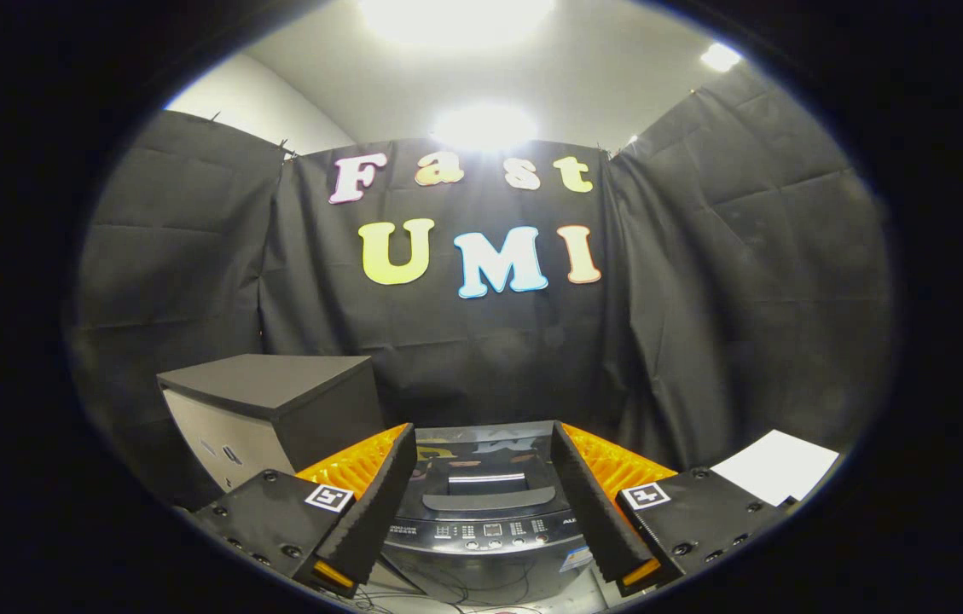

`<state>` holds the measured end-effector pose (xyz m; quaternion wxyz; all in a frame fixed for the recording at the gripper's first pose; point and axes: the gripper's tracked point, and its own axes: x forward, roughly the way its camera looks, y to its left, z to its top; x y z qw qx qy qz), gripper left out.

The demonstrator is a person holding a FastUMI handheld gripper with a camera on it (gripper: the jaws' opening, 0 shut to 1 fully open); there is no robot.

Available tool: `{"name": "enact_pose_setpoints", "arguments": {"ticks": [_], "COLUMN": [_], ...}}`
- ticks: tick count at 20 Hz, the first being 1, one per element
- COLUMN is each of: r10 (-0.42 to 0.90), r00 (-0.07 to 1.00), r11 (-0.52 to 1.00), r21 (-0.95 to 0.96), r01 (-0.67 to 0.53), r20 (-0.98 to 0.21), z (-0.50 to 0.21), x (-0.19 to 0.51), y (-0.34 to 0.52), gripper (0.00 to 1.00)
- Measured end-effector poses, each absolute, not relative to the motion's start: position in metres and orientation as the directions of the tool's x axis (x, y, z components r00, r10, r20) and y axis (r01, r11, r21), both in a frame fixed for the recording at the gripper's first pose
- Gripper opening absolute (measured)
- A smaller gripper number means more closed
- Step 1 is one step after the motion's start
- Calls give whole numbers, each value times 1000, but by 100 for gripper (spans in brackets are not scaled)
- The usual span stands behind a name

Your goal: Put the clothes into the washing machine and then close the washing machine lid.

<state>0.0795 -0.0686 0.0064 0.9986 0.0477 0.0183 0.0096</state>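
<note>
Glossy dark washing machine (485, 503) lid shut, between wide-open, empty jaws, boxy cabinet (272, 409) beside.

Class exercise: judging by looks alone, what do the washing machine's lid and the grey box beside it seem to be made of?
Washing machine lid, seen between the open fingers of the gripper: glossy dark glass or plastic, since it mirrors the wall behind it. Grey box: matte board or painted panel, with flat faces, sharp edges and no shine. Neither is certain.

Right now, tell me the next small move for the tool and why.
Probably tip the tool downward to search for the clothes. Its fingers stand open with nothing between them, the washing machine just ahead has its lid shut, and the view looks level across it at the booth wall.
</note>
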Motion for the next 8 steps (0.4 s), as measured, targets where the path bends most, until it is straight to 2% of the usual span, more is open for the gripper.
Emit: {"name": "enact_pose_setpoints", "arguments": {"ticks": [8], "r10": [11], "r00": [1000], "r11": [991], "r21": [135], "r01": [-8], "r20": [-21], "z": [14], "x": [17], "y": [-77], "gripper": [98]}}
